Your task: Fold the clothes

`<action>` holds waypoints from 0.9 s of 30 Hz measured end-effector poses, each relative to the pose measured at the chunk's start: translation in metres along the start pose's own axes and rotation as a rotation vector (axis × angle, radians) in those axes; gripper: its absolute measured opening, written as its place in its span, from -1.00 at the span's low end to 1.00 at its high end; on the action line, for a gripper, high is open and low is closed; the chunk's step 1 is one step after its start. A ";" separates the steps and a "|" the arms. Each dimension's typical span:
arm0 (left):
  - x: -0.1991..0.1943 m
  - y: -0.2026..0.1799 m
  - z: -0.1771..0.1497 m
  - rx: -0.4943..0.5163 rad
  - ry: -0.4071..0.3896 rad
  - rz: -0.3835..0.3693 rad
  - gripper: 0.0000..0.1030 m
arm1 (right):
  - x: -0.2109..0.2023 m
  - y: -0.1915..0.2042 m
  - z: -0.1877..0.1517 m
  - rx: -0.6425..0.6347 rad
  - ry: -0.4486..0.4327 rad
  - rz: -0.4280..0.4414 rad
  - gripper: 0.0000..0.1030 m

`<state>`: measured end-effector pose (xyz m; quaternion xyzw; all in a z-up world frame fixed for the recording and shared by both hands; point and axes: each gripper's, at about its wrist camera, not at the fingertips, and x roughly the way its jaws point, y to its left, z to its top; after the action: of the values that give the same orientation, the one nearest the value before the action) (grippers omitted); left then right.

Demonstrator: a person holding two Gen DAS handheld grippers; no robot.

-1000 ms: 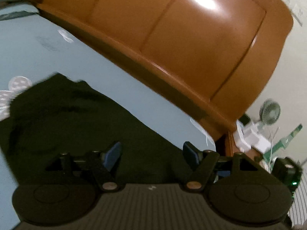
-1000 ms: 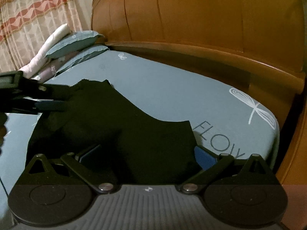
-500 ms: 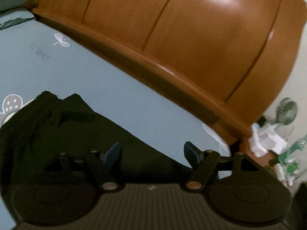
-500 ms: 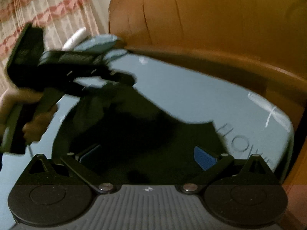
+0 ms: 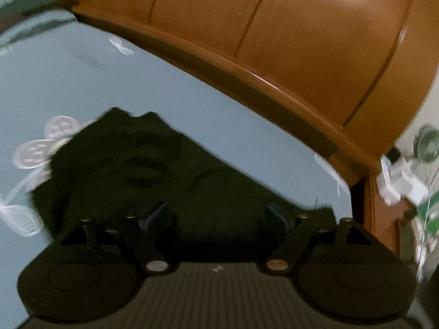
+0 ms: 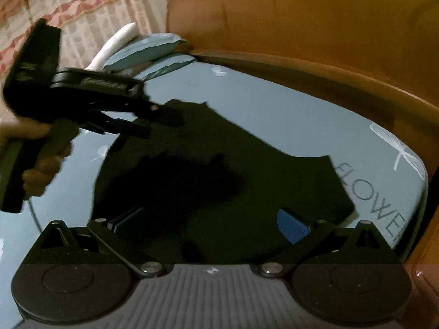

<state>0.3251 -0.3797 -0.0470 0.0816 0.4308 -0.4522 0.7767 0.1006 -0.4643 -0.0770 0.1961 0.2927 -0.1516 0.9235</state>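
Note:
A black garment [image 5: 137,170] lies flat on the blue bedsheet [image 5: 96,87], one corner pointing at the headboard. My left gripper [image 5: 215,216] hovers over its near part with jaws opening and nothing between them. In the right wrist view the same garment [image 6: 219,164] spreads across the sheet [image 6: 288,120]. My right gripper [image 6: 208,220] stands open wide above the garment's near edge, gripping nothing. The left gripper [image 6: 162,118] shows there at the left, held by a hand [image 6: 41,170], raised above the garment's far left corner.
A curved brown wooden headboard [image 5: 274,41] runs along the far side of the bed. Pillows [image 6: 148,49] and a patterned curtain [image 6: 82,8] sit at the far left. A small fan [image 5: 428,145] and white clutter [image 5: 400,183] stand past the bed's right corner.
The left gripper has lifted off the garment's left edge and now hangs above it with wider jaws. The right gripper has pulled back slightly; the garment lies still.

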 end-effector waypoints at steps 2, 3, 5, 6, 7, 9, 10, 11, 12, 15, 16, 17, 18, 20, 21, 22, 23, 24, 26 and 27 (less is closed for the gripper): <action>-0.023 0.005 -0.019 0.011 -0.002 0.048 0.57 | -0.002 0.015 -0.004 -0.032 0.011 0.023 1.00; -0.034 0.008 -0.030 0.012 -0.004 0.073 0.57 | -0.002 0.023 -0.006 -0.050 0.020 0.036 1.00; -0.052 0.014 -0.052 -0.005 -0.007 0.108 0.57 | 0.001 0.042 -0.013 -0.095 0.043 0.047 1.00; -0.061 0.018 -0.064 -0.021 -0.006 0.119 0.58 | 0.003 0.050 -0.016 -0.117 0.052 0.042 1.00; -0.070 0.022 -0.075 -0.038 -0.005 0.130 0.58 | 0.005 0.058 -0.021 -0.138 0.058 0.029 1.00; -0.086 0.029 -0.098 -0.064 -0.007 0.159 0.59 | 0.008 0.072 -0.031 -0.176 0.084 -0.001 1.00; -0.092 0.031 -0.108 -0.062 -0.012 0.178 0.59 | 0.009 0.076 -0.036 -0.190 0.093 -0.016 1.00; -0.096 0.031 -0.117 -0.057 -0.018 0.198 0.59 | 0.010 0.079 -0.041 -0.202 0.098 -0.031 1.00; -0.100 0.031 -0.126 -0.052 -0.022 0.212 0.59 | 0.012 0.082 -0.046 -0.213 0.102 -0.046 1.00; -0.107 0.032 -0.148 -0.066 -0.029 0.211 0.59 | 0.013 0.085 -0.054 -0.234 0.104 -0.079 1.00; -0.110 0.032 -0.154 -0.073 -0.035 0.203 0.59 | 0.013 0.086 -0.055 -0.235 0.103 -0.086 1.00; -0.114 0.033 -0.159 -0.080 -0.040 0.196 0.59 | 0.013 0.086 -0.056 -0.232 0.104 -0.091 1.00; -0.117 0.033 -0.164 -0.085 -0.045 0.194 0.59 | 0.012 0.087 -0.055 -0.224 0.109 -0.095 1.00; -0.122 0.033 -0.171 -0.089 -0.054 0.196 0.59 | 0.014 0.087 -0.048 -0.214 0.120 -0.103 1.00; -0.126 0.033 -0.174 -0.089 -0.061 0.201 0.59 | 0.013 0.089 -0.045 -0.211 0.120 -0.101 1.00; -0.129 0.033 -0.177 -0.089 -0.072 0.210 0.59 | 0.009 0.090 -0.044 -0.211 0.113 -0.097 1.00; -0.134 0.033 -0.181 -0.088 -0.086 0.219 0.59 | 0.006 0.092 -0.044 -0.214 0.104 -0.093 1.00; -0.138 0.032 -0.185 -0.088 -0.100 0.228 0.59 | 0.004 0.094 -0.043 -0.223 0.096 -0.092 1.00; -0.145 0.029 -0.192 -0.090 -0.131 0.242 0.60 | 0.008 0.098 -0.043 -0.245 0.097 -0.099 1.00; -0.149 0.028 -0.195 -0.092 -0.146 0.249 0.60 | 0.012 0.098 -0.043 -0.250 0.108 -0.100 1.00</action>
<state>0.1978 -0.1692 -0.0636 0.0658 0.3799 -0.3367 0.8591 0.1282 -0.3603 -0.0902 0.0723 0.3679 -0.1492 0.9150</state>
